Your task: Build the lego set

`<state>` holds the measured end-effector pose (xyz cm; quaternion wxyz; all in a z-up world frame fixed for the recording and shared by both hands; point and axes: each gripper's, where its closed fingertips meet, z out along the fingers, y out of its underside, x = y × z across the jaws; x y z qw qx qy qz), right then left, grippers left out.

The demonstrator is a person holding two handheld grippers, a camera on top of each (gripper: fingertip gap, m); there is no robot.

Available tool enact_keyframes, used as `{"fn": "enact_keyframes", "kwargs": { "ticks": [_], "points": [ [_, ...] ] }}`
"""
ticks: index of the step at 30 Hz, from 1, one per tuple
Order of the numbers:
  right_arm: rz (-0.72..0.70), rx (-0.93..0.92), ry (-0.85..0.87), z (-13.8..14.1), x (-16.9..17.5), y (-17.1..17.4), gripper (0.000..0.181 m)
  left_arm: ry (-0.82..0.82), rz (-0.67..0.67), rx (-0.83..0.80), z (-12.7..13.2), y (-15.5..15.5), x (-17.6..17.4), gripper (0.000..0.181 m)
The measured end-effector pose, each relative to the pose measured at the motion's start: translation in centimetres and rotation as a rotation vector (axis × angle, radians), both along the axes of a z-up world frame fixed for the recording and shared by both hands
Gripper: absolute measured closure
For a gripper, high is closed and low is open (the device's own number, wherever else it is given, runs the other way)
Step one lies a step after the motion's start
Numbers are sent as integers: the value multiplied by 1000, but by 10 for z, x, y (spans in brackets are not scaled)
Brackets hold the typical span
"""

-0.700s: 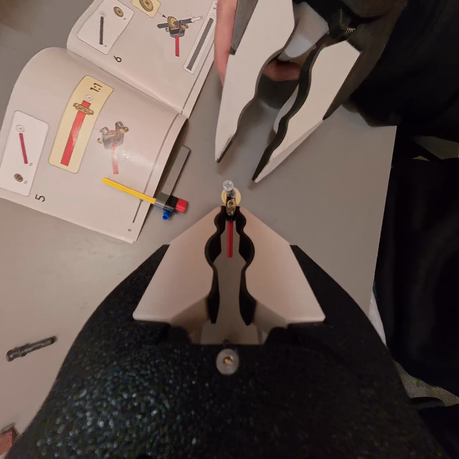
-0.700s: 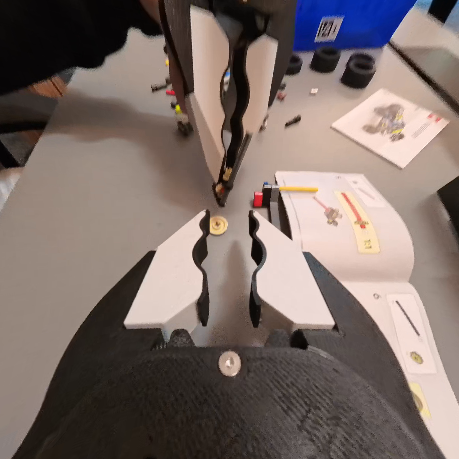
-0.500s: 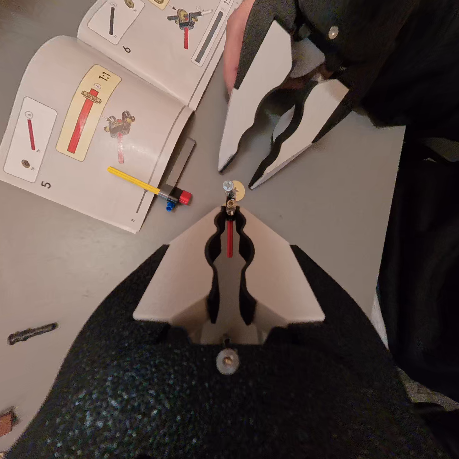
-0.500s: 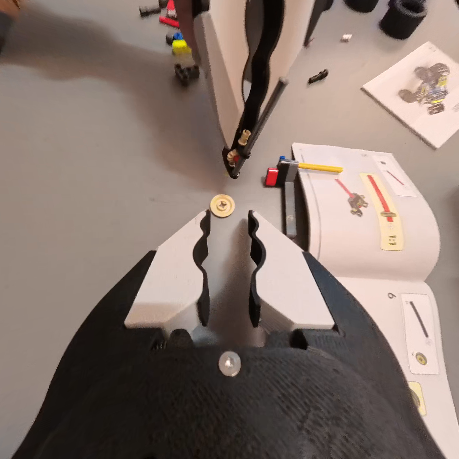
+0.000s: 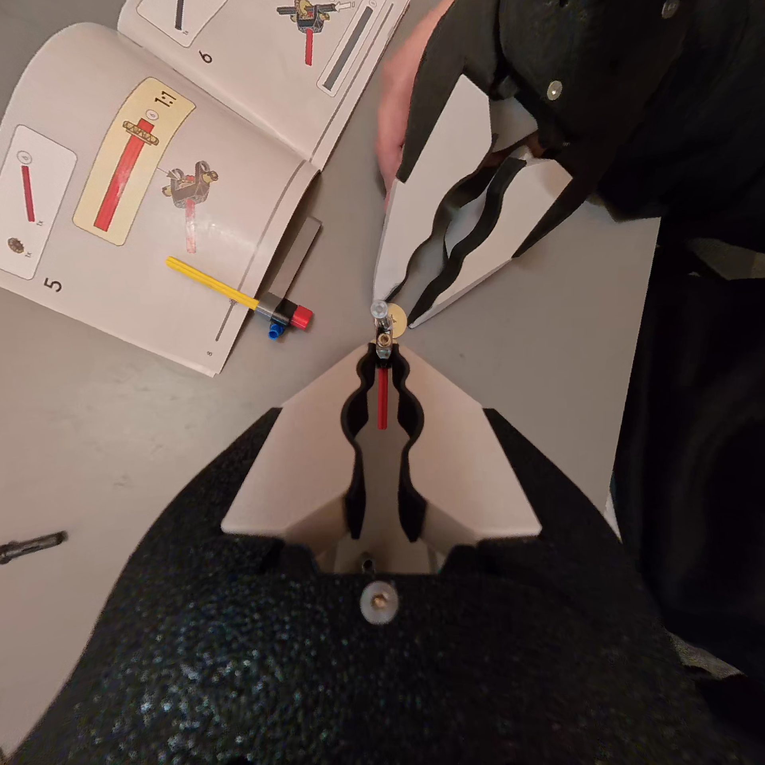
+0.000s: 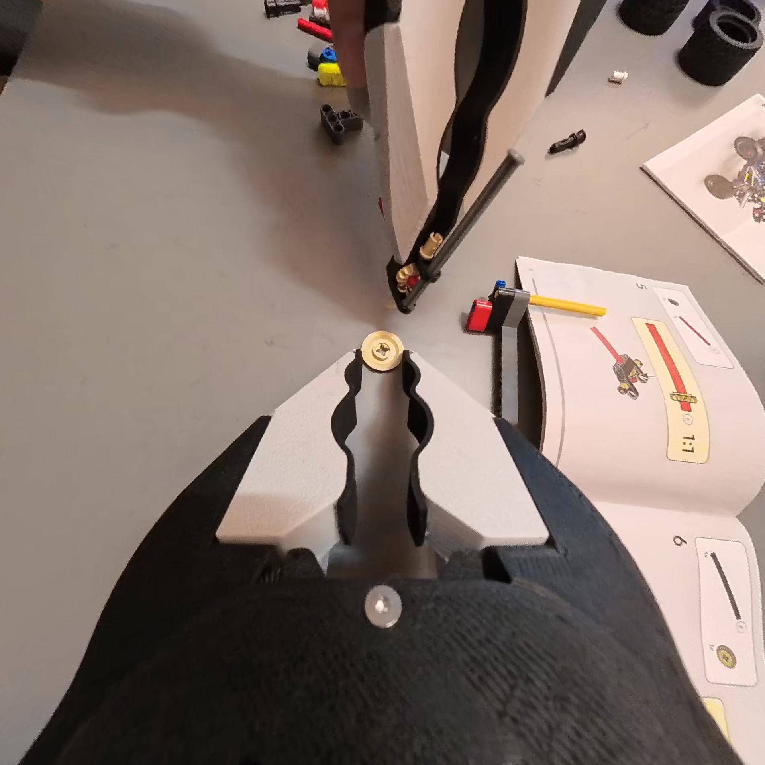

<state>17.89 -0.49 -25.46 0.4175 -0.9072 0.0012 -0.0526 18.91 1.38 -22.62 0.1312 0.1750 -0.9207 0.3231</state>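
Note:
My left gripper is shut on a small lego assembly with a red axle running back between the pads. In the right wrist view the left gripper stands tip-down just above the table. The assembly shows tan pins and a long dark grey axle. A tan round disc lies flat on the grey table. My right gripper is open, its tips close on either side of the disc. The disc and right gripper also show in the left wrist view.
An open instruction booklet lies to the right, with a yellow axle and grey-red-blue piece at its edge. Loose pieces, a black pin, black tyres and a leaflet lie farther back. The table edge is near. Some 4 cm of space lies between my two pairs of fingers. Between my left fingertips and the black pin there is roughly 15 cm. Look for it in the left wrist view too.
My right gripper has moved forward until its tips flank the tan disc, and its jaws have narrowed. The left gripper has come lower and nearer with the assembly still in it.

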Motion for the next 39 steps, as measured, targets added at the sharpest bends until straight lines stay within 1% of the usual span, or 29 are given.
{"fn": "enact_keyframes", "kwargs": {
  "ticks": [4, 6, 7, 8, 11, 12, 15, 18, 21, 25, 31, 33, 36, 38, 39],
  "points": [
    [-6, 15, 48, 2, -3, 0, 164, 39, 6, -10, -1, 2, -2, 175],
    [-5, 2, 32, 1, -2, -4, 152, 74, 3, -22, -2, 2, -6, 176],
    [-17, 15, 21, 5, 1, -6, 152, 88, -1, -24, -2, 2, -8, 176],
    [-33, 62, 27, 14, 4, -6, 153, 98, -12, -28, -2, 1, -10, 176],
    [-73, 291, 114, 50, 8, 1, 160, 102, -57, -36, -1, -2, -18, 176],
    [-72, 335, 139, 56, 7, 3, 161, 104, -71, -38, -1, -4, -20, 176],
    [-54, 347, 162, 55, 4, 6, 162, 115, -102, -21, -1, -7, -23, 176],
    [-38, 363, 178, 55, 2, 10, 176, 118, -114, -14, -2, -10, -23, 176],
    [-32, 360, 174, 54, 1, 12, 175, 112, -120, 1, -3, -11, -23, 176],
    [-42, 371, 147, 57, 4, 12, 181, 105, -106, 1, -2, -12, -21, 176],
    [-55, 392, 133, 61, 6, 11, 180, 105, -100, -4, 2, -12, -19, 176],
    [-38, 395, 188, 61, 0, 12, 165, 104, -101, 1, 2, -11, -19, 176],
    [-41, 371, 195, 56, 0, 11, 164, 110, -119, -6, 2, -13, -22, 176],
    [-43, 330, 191, 49, 0, 12, 160, 105, -125, -8, 3, -14, -23, 176],
    [-22, 330, 194, 50, -3, 12, 168, 102, -130, -5, 3, -14, -24, 176]
  ]
}}
